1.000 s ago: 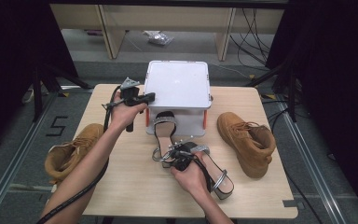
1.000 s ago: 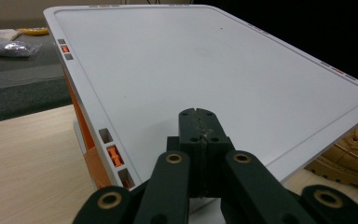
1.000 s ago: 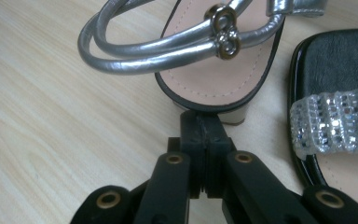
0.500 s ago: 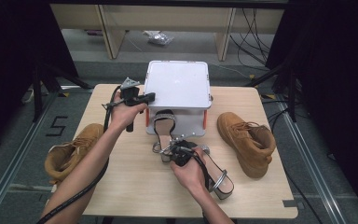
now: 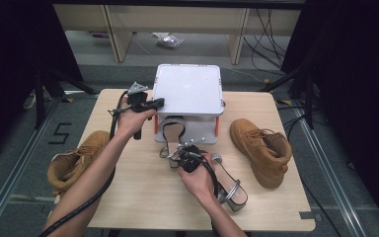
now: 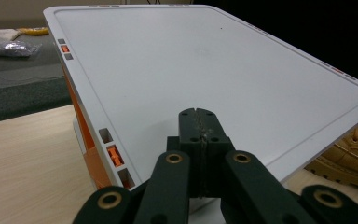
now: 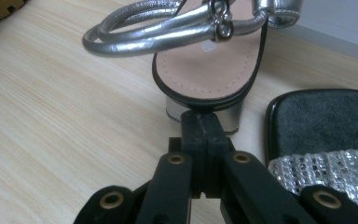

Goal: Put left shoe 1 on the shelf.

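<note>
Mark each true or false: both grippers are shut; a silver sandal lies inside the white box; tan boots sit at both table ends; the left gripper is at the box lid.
1. Both the left gripper and the right gripper are shut. True.
2. A silver strappy block-heel sandal lies inside the white plastic lidded box. False: it stands on the table at the box's front.
3. Tan leather lace-up boots sit at both table ends. True.
4. The left gripper is at the box lid. True.
</note>
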Motion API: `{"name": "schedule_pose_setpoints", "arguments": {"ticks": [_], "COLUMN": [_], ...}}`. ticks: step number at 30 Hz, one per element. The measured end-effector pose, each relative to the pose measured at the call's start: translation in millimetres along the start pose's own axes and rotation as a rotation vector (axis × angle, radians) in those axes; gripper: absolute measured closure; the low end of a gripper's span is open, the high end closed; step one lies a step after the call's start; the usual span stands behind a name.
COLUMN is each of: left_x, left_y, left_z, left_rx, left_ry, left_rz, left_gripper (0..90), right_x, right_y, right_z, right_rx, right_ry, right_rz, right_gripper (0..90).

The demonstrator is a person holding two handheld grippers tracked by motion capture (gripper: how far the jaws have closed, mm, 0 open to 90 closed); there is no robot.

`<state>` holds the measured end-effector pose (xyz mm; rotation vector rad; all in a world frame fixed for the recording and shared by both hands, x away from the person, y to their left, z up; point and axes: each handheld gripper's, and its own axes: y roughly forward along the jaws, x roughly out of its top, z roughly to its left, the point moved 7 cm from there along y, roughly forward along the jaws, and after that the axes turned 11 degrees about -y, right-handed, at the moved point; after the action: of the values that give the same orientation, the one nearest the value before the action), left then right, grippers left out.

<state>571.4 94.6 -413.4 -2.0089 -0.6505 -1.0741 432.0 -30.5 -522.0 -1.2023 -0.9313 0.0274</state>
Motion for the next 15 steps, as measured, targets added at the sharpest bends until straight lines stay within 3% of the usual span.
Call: {"name": "schedule_pose_setpoints", "arguments": {"ticks": [2,10,15], "left_x": [0.0,0.0,-0.2], "left_y": [0.1,0.0,0.1], "left_z": [-0.1,0.1,-0.4], "left_rx": [0.000,0.000,0.004], "left_ry": [-0.001,-0.002,0.002], "left_rz": [-0.001,-0.002,-0.003], "left_gripper": [89.6,89.6,89.6], "right_x": [1.4,5.7,10.0], "right_y": [0.3,1.5,2.5], "right_z": [1.3,-3.0,-4.9], "right_rx": [0.004,-0.028,-0.023], "right_ry": [0.017,0.000,0.012], "right_rz": [0.006,-0.019,-0.033], "right_gripper": [90.0,90.0,90.0]}}
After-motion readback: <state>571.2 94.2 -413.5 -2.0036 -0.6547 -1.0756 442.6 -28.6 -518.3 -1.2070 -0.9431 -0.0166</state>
